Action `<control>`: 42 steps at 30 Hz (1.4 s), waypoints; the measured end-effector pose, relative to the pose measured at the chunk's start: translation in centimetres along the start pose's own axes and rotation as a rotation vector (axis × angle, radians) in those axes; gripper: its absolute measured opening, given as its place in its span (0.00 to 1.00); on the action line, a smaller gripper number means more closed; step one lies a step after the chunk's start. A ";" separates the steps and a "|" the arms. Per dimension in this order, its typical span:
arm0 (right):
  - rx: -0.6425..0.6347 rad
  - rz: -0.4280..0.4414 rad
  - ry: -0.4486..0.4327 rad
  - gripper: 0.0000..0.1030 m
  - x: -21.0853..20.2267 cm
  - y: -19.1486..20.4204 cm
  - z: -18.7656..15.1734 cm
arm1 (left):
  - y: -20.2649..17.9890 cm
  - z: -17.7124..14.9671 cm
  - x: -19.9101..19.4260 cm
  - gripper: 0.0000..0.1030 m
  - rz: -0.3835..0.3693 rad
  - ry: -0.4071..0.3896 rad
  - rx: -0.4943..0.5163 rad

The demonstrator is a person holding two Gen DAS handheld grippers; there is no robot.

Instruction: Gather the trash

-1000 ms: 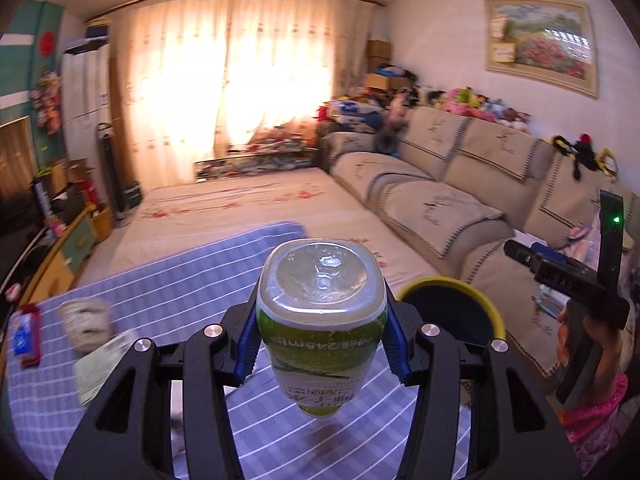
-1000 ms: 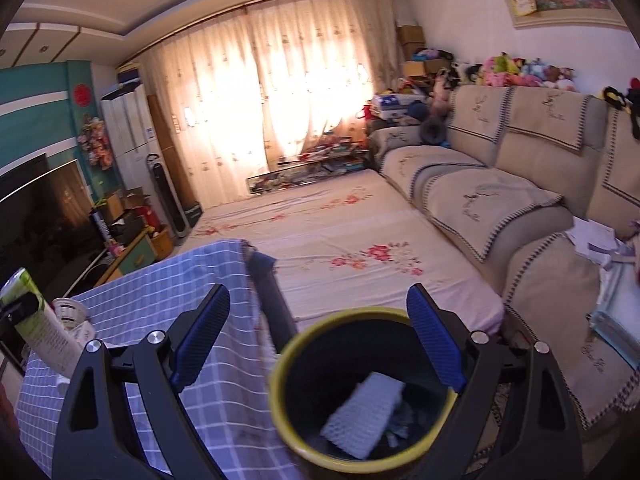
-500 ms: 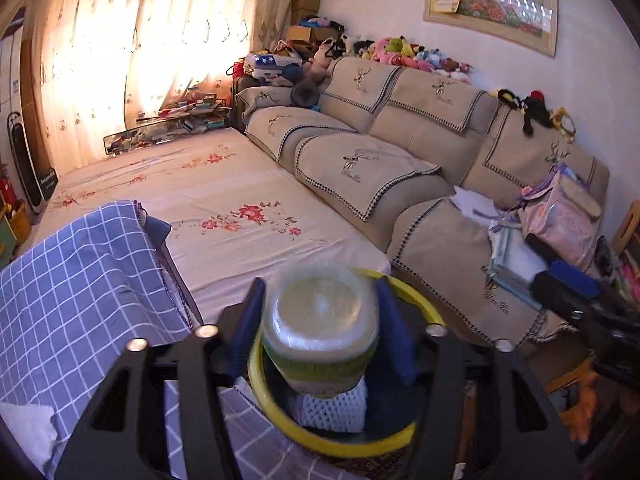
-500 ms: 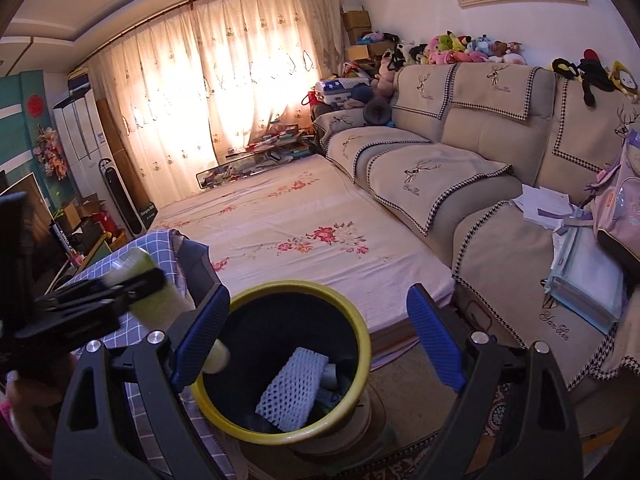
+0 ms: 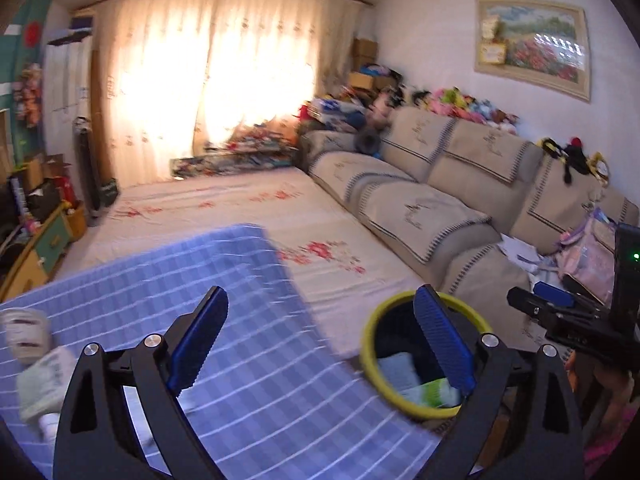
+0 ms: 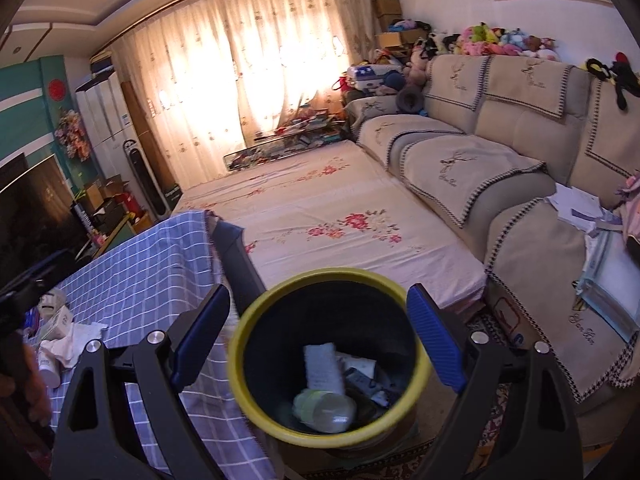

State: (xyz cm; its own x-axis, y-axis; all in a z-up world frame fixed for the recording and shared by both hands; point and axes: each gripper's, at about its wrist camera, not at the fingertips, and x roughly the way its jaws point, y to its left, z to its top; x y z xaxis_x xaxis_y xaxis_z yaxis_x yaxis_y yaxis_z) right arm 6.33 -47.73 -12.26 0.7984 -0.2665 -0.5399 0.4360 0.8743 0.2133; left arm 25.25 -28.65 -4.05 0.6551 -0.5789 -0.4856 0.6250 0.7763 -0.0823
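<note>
The bottle [image 6: 324,410], clamped a second ago, is now seen lying in the bin [image 6: 256,368]. The left gripper [image 5: 320,344] is spread and empty. The right gripper [image 6: 318,338] is held spread above the bin.

A table under a blue checked cloth [image 6: 140,276] carries, left of the right gripper's left finger, a crumpled tissue [image 6: 68,344], a small carton [image 6: 60,322] and a paper cup [image 6: 51,300] — the yellow-rimmed bin [image 6: 280,420] stands on the floor just beside it.
</note>
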 end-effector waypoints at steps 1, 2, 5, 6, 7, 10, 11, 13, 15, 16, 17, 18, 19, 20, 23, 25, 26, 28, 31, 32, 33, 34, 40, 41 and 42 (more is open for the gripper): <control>-0.015 0.023 0.006 0.83 0.4 1.2 0.1 | 1.8 -0.2 -1.3 0.91 0.033 -0.014 -0.014; -0.024 0.043 0.011 0.83 0.7 2.2 0.1 | 3.8 -0.5 -2.7 0.92 0.071 -0.026 -0.032; -0.063 0.104 0.037 0.83 1.7 6.0 0.0 | 10.2 -1.6 -6.4 0.93 0.207 -0.059 -0.095; -0.080 0.121 0.042 0.83 2.1 7.5 -0.1 | 12.0 -2.0 -7.3 0.93 0.244 -0.066 -0.113; -0.098 0.141 0.051 0.83 2.4 9.0 -0.3 | 14.3 -2.5 -8.4 0.93 0.292 -0.073 -0.144; -0.139 0.206 0.093 0.83 3.6 13.0 -0.7 | 20.1 -4.3 -10.6 0.93 0.400 -0.079 -0.223; -0.161 0.236 0.116 0.83 4.1 15.0 -0.9 | 22.1 -5.1 -11.4 0.93 0.453 -0.087 -0.244; -0.203 0.280 0.143 0.83 4.8 18.2 -1.3 | 25.1 -6.6 -12.4 0.93 0.531 -0.100 -0.268; -0.247 0.317 0.171 0.83 5.4 21.3 -1.8 | 27.8 -8.1 -13.1 0.93 0.582 -0.102 -0.290; -0.277 0.349 0.193 0.83 5.9 23.4 -2.2 | 28.5 -8.7 -13.2 0.93 0.597 -0.102 -0.303; -0.302 0.375 0.216 0.83 6.3 25.1 -2.5 | 29.2 -9.2 -13.3 0.93 0.601 -0.103 -0.318; -0.320 0.392 0.232 0.83 6.6 26.4 -2.7 | 29.7 -9.4 -13.3 0.93 0.599 -0.101 -0.326; -0.352 0.416 0.263 0.83 7.3 28.5 -3.2 | 29.9 -9.7 -13.2 0.93 0.597 -0.098 -0.329; -0.371 0.425 0.283 0.83 7.9 29.7 -3.7 | 30.3 -9.8 -13.1 0.93 0.600 -0.097 -0.327; -0.443 0.421 0.360 0.83 10.2 33.6 -5.5 | 30.3 -10.3 -12.7 0.93 0.603 -0.094 -0.331; -0.478 0.415 0.413 0.83 11.7 35.2 -6.9 | 30.0 -11.1 -12.7 0.93 0.601 -0.095 -0.345; -0.486 0.412 0.430 0.83 12.3 35.3 -7.5 | 30.0 -11.2 -12.7 0.93 0.600 -0.095 -0.350; -0.504 0.403 0.454 0.83 13.0 35.4 -8.5 | 29.9 -11.3 -12.8 0.93 0.601 -0.095 -0.354; -0.536 0.375 0.457 0.83 13.7 35.6 -9.5 | 30.0 -11.3 -12.6 0.93 0.601 -0.088 -0.365; -0.542 0.372 0.450 0.83 13.7 35.6 -9.5 | 30.0 -11.4 -12.5 0.93 0.600 -0.087 -0.366; -0.548 0.369 0.446 0.84 13.7 35.8 -9.6 | 30.0 -11.4 -12.3 0.93 0.603 -0.084 -0.365; -0.554 0.365 0.440 0.84 13.7 35.8 -9.7 | 30.0 -11.4 -12.2 0.93 0.604 -0.082 -0.363; -0.602 0.370 0.412 0.63 13.0 36.6 -10.6 | 29.9 -11.5 -11.9 0.93 0.604 -0.073 -0.355; -0.608 0.370 0.409 0.49 12.8 37.0 -10.8 | 29.9 -11.6 -11.8 0.93 0.605 -0.073 -0.355; -0.622 0.356 0.400 0.32 12.7 37.2 -10.9 | 29.9 -11.6 -11.8 0.93 0.604 -0.073 -0.356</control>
State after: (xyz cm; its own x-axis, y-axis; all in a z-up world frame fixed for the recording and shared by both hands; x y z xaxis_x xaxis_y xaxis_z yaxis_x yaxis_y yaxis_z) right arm 28.16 -14.22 -20.06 0.5856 0.1310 -0.7999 -0.2193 0.9757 -0.0008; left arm 31.34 4.28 -10.89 0.8781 -0.0261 -0.4778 -0.0261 0.9944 -0.1023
